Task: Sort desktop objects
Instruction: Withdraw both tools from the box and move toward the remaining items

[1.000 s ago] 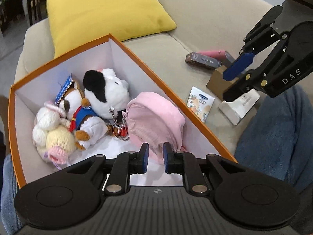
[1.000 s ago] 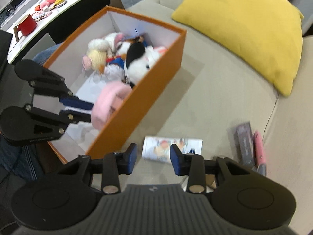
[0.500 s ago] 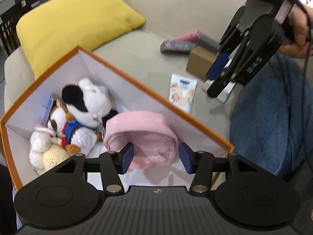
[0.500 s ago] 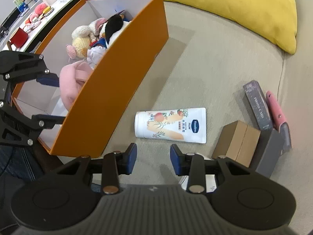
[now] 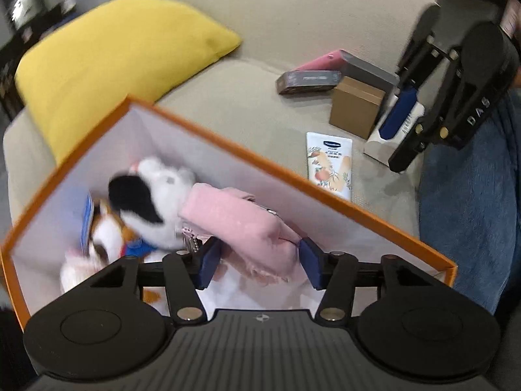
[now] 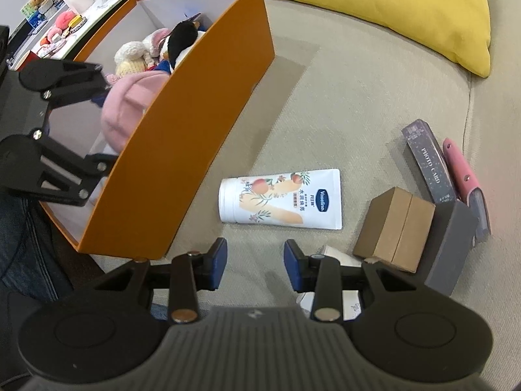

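1. orange box [image 6: 182, 137] sits on sofa [image 6: 325, 97] as sorting bin; plush toys [image 5: 153, 195] inside
2. pink pouch [image 5: 241, 224] lies inside; left gripper [image 5: 259, 264] spread wide, straddling, seemingly released
3. lotion tube [image 6: 280, 198] outside; right gripper [image 6: 255, 264] parted, empty, likely next target

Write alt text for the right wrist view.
An open hand-held gripper hovers over a beige sofa, just short of a white lotion tube lying on its side. To its left an orange box holds plush toys and a pink pouch; small boxes lie right, a yellow cushion behind.
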A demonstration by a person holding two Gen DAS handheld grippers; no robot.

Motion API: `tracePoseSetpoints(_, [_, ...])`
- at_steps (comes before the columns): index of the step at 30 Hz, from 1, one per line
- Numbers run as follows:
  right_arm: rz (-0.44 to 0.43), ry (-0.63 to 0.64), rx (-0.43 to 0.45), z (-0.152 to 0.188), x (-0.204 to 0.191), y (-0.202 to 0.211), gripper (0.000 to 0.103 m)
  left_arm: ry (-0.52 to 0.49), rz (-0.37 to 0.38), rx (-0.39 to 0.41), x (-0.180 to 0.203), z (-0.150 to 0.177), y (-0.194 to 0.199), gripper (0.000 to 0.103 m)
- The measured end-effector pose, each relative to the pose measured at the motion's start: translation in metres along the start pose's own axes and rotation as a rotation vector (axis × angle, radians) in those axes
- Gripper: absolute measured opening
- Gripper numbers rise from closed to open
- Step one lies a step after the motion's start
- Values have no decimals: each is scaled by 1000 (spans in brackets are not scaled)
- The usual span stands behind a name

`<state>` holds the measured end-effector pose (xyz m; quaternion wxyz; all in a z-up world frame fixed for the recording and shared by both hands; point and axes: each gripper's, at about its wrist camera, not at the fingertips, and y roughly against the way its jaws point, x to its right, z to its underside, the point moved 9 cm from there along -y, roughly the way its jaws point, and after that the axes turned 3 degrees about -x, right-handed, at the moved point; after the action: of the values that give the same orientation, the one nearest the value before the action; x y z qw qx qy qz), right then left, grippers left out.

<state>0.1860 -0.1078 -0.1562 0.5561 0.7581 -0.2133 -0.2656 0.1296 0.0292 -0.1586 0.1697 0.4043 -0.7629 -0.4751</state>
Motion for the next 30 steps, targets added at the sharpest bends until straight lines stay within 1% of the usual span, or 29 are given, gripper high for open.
tracePoseSetpoints(3, [7, -1, -2, 0, 2, 0, 41, -84, -16, 11, 6, -12, -1, 56])
tracePoseSetpoints(7, [11, -8, -4, -3, 4, -3, 41, -148, -37, 1, 11, -18, -9, 56])
tracePoseSetpoints(12, [23, 2, -1, -2, 5, -2, 41, -145, -24, -10, 10, -16, -4, 60])
tracePoseSetpoints(14, [27, -2, 3, -1, 8, 0, 44, -148, -21, -22, 9, -15, -2, 61])
tracePoseSetpoints(18, [36, -18, 15, 0, 13, 5, 45, -153, -42, -33, 9, -13, 3, 63])
tracePoseSetpoints(21, [47, -26, 24, 4, 16, 10, 46, -135, -53, -27, 6, -13, 10, 65])
tracePoseSetpoints(23, [55, -33, 32, 6, 19, 15, 49, -121, -58, -24, 4, -13, 15, 65])
tracePoseSetpoints(26, [68, -43, 45, 10, 23, 23, 49, -112, -68, -30, 3, -11, 24, 65])
tracePoseSetpoints(30, [82, -72, 71, 15, 32, 40, 48, -73, -86, -16, -2, -11, 45, 65])
